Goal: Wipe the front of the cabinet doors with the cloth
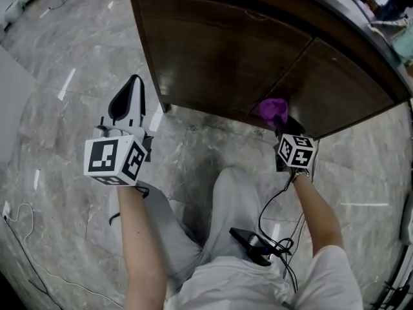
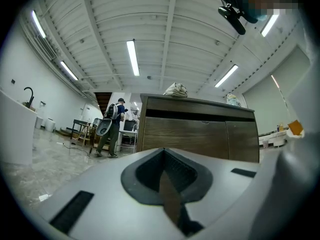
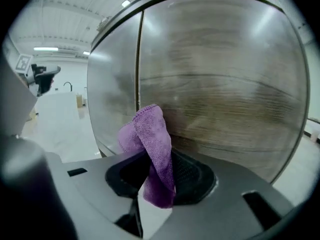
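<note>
A person point(image 2: 111, 129) carrying a backpack stood at centre left, fluorescent lights point(image 2: 132, 57) ran overhead, and a white cable point(image 1: 19, 219) lay lower left on the marble floor point(image 1: 58, 57).

Lap device point(image 1: 250, 243): black, wedge-shaped, with black leads bunched at it.
Trousers point(image 1: 226, 202): light grey, under and above the lap device.
Top point(image 1: 332, 270): white, short-sleeved, just right of the lap device.
Cable point(image 1: 271, 202): thin, black, running from the lap device up to the right gripper point(image 1: 282, 126).
Left gripper point(image 1: 134, 82): pale grey body, black jaws, well left of the lap device.
Marker cubes point(image 1: 115, 159): white faces with black squares, one on each gripper.
</note>
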The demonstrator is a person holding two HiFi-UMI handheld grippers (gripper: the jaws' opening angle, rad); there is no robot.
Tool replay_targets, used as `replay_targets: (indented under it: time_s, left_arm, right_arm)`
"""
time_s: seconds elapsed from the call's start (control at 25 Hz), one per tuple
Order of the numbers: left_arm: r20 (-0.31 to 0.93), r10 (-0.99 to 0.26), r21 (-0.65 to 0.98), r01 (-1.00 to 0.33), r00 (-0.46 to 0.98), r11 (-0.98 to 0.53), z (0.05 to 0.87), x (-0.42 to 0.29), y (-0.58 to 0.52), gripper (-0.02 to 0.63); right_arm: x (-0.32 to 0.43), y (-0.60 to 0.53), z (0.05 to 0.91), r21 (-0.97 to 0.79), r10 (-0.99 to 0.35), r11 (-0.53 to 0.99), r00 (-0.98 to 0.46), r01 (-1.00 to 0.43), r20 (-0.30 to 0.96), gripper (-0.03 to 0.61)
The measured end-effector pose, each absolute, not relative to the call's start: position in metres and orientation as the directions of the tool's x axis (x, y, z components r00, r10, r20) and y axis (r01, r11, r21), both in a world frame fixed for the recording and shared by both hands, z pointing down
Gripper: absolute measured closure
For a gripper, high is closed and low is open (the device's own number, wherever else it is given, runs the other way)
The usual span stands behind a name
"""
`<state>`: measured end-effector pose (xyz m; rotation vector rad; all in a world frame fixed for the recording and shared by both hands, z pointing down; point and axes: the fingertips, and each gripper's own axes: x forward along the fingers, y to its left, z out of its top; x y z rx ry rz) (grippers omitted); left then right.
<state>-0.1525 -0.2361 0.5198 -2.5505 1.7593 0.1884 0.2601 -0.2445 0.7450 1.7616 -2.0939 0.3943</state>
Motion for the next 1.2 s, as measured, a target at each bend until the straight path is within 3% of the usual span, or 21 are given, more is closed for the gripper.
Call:
replay_targets:
  time_s: [0.4, 0.64, 0.84, 1.08, 1.2]
  left_arm:
    - [-0.154, -0.916, 0.169, -0.903, 0.371, -0.394, 0.521, -0.132, -0.189, 0.611]
    - [-0.205, -0.913, 0.355, -0.842, 0.353, -0.406, 0.514, -0.103, -0.168, 0.611]
    - [-0.045, -0.868, 0.386, -0.793, 0.494, -0.471, 0.542, -0.050, -0.162, 0.611]
    - [0.055, -0.890, 0.473, -0.797, 0.453, -0.376, 0.569, -0.057, -0.162, 0.611]
    - [0.137, -0.861, 0.407, -0.820, 0.490, -0.402, 0.569, -0.053, -0.140, 0.611]
  right_arm:
    - [0.248, -0.171, 0.621, -0.241, -0.952, 0.225, -0.266, -0.944, 0.154, 0.448]
    - [0.191, -0.170, 0.585, -0.339, -0.896, 0.299, -0.385, -0.892, 0.221, 0.448]
    - [0.192, -0.140, 0.535, -0.239, -0.814, 0.389, -0.454, -0.890, 0.363, 0.448]
    - [0.229, -0.100, 0.508, -0.270, -0.819, 0.288, -0.382, -0.919, 0.428, 0.448]
    - [0.234, -0.074, 0.480, -0.310, -0.821, 0.252, -0.372, -0.917, 0.433, 0.448]
